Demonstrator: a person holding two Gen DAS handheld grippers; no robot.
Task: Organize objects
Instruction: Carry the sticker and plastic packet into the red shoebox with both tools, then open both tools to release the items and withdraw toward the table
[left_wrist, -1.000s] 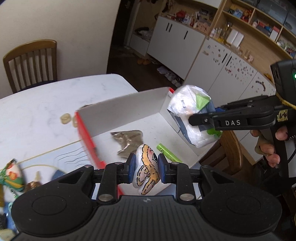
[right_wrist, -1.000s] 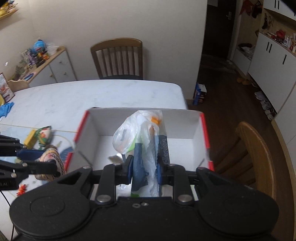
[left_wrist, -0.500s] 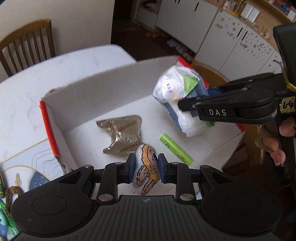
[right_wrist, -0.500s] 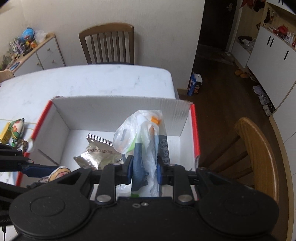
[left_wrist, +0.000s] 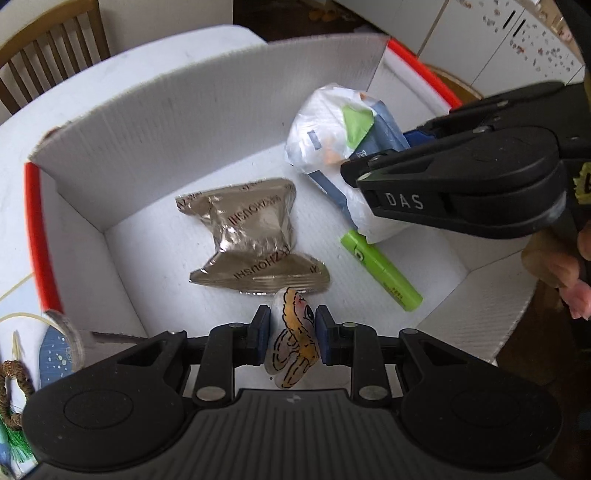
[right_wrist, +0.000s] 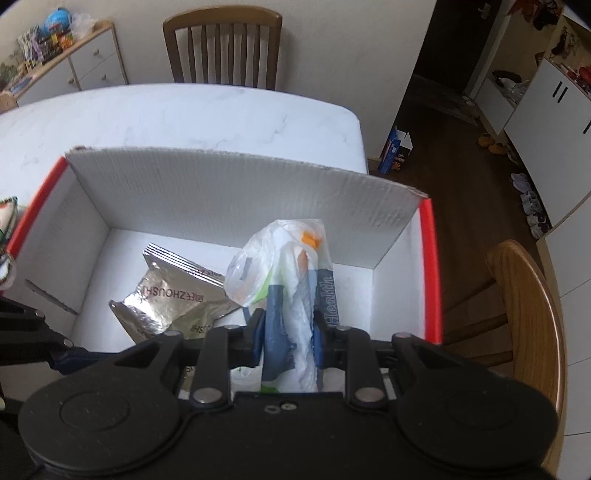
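Grippers hang over the box (left_wrist: 207, 107): left gripper (left_wrist: 291, 334) clamps a painted stone (left_wrist: 291, 343), right gripper (right_wrist: 288, 332) a plastic bag (right_wrist: 284, 258)

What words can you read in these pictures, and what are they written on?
"DAS": on the right gripper, side of its black finger.
"Health": on the blue pack inside the plastic bag it holds.
"ZHOUSHI": on the silver foil packet in the white box; its first letters are creased.
Print on the green marker: too small to read.
Left gripper: no text on its cartoon packet.

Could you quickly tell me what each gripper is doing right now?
Left gripper: closed on the cartoon pouch.
Right gripper: closed on the plastic bag.
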